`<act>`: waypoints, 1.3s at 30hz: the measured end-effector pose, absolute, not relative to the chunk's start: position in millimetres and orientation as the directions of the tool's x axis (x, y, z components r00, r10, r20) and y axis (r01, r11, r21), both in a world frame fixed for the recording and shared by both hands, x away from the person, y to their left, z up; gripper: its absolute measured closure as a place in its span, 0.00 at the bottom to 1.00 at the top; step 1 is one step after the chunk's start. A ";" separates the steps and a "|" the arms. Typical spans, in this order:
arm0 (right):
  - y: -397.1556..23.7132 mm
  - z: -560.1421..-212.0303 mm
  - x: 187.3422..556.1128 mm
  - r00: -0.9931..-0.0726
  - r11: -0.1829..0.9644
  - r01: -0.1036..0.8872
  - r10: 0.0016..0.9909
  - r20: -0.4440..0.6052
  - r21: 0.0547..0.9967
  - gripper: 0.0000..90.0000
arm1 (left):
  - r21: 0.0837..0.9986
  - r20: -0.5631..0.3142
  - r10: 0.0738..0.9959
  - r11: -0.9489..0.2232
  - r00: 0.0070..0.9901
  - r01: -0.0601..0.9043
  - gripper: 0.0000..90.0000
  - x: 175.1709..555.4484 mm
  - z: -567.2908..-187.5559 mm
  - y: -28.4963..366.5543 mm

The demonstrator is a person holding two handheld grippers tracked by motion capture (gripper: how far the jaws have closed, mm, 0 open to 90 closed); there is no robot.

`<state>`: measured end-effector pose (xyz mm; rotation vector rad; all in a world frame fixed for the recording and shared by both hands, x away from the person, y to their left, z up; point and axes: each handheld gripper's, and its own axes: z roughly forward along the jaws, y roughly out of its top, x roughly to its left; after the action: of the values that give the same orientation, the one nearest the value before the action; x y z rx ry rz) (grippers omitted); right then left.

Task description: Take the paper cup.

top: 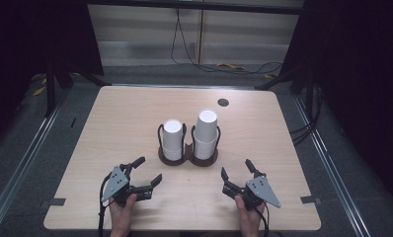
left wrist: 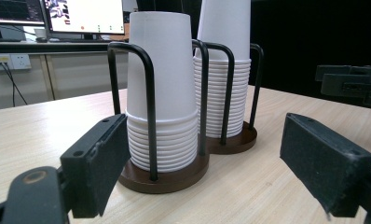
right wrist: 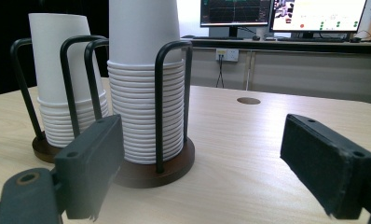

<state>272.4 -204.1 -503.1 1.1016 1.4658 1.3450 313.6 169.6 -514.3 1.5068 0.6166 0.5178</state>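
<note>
Table (top: 110, 118): two stacks of white paper cups, upside down, each in a dark round holder w/ black wire hoops; holders touch side by side near table centre. Left stack (top: 173, 139) shorter, right stack (top: 206, 133) taller.

Left gripper (top: 145, 170) low over table at near-left edge, held in person's hand, jaws spread wide, nothing between them. Points toward the stacks, apart from them. In left gripper view the shorter stack (left wrist: 162, 107) stands just ahead between the jaws' line of sight, taller one (left wrist: 223, 70) behind it.

Right gripper (top: 236, 170) mirrors it at near-right, jaws wide apart, empty. Right gripper view: taller stack (right wrist: 144, 79) closest, off toward one jaw; no contact.

Small dark round hole (top: 223, 102) in tabletop beyond the stacks.
</note>
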 end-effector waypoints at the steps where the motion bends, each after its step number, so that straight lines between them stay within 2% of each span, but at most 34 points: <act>1: -204.3 -503.1 272.3 -0.260 0.034 0.065 0.965 -0.016 0.997 0.15 | 0.998 -0.050 0.669 0.008 0.742 0.060 0.17 313.9 -514.2 170.1; 21: -205.7 -502.5 272.5 -0.285 0.028 0.081 0.959 -0.003 0.996 0.15 | 0.992 -0.107 0.625 0.019 0.773 0.122 0.17 321.1 -511.3 167.1; 33: -206.1 -502.3 272.7 -0.288 0.027 0.087 0.958 -0.001 0.996 0.15 | 0.991 -0.102 0.579 -0.011 0.809 0.133 0.19 335.3 -484.9 164.2; 39: -205.7 -502.0 273.1 -0.296 0.027 0.099 0.955 0.003 0.995 0.15 | 0.995 -0.066 0.564 -0.024 0.823 0.097 0.17 339.2 -470.6 167.2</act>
<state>273.1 -205.7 -502.0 1.1182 1.5131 1.3684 339.2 167.2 -470.6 1.5704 0.5402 0.4035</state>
